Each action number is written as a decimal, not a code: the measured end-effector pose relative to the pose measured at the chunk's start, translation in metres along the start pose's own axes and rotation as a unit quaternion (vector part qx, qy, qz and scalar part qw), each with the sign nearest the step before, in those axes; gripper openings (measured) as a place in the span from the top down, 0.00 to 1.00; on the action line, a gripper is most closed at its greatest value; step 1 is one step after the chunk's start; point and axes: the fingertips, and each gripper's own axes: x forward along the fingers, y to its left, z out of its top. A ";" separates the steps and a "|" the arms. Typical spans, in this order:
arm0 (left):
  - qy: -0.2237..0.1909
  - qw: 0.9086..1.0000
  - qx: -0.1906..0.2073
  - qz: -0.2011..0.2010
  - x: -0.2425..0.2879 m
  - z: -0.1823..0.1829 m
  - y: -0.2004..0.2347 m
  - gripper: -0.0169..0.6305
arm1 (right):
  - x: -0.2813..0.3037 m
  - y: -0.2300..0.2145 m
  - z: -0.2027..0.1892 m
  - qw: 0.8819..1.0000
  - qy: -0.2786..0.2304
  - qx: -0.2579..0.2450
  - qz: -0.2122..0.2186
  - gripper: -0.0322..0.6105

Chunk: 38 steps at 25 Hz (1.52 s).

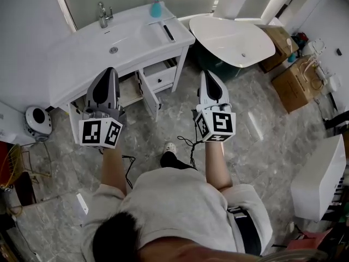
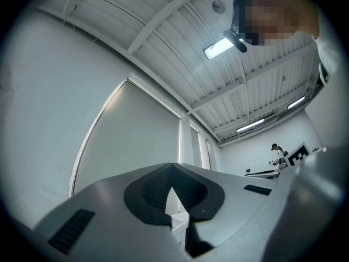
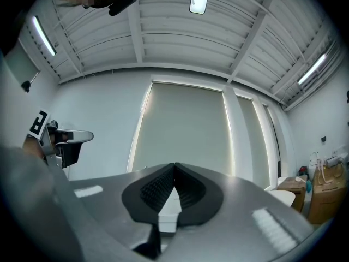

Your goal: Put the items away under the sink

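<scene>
Pointing slightly upward, left gripper, right gripper, both closed, empty

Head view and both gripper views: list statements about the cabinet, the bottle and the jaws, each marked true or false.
1. The cabinet door under the sink stands open. True.
2. The blue bottle lies on the floor. False: it stands on the counter beside the sink.
3. The right gripper holds a bottle. False: its jaws are together with nothing between them.
4. The left gripper has its jaws together. True.
</scene>
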 end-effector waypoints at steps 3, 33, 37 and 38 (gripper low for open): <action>-0.002 1.000 0.004 0.007 0.029 -0.006 0.003 0.96 | 0.030 -0.017 0.000 1.000 -0.004 0.000 0.009 0.93; 0.006 1.000 -0.003 0.018 0.208 -0.077 0.045 0.96 | 0.211 -0.096 -0.056 0.999 0.014 0.019 0.048 0.93; 0.011 1.000 -0.006 0.006 0.238 -0.086 0.072 0.96 | 0.247 -0.093 -0.065 0.999 0.021 0.017 0.041 0.93; 0.012 1.000 -0.006 0.002 0.246 -0.087 0.078 0.96 | 0.256 -0.092 -0.067 0.999 0.023 0.017 0.039 0.93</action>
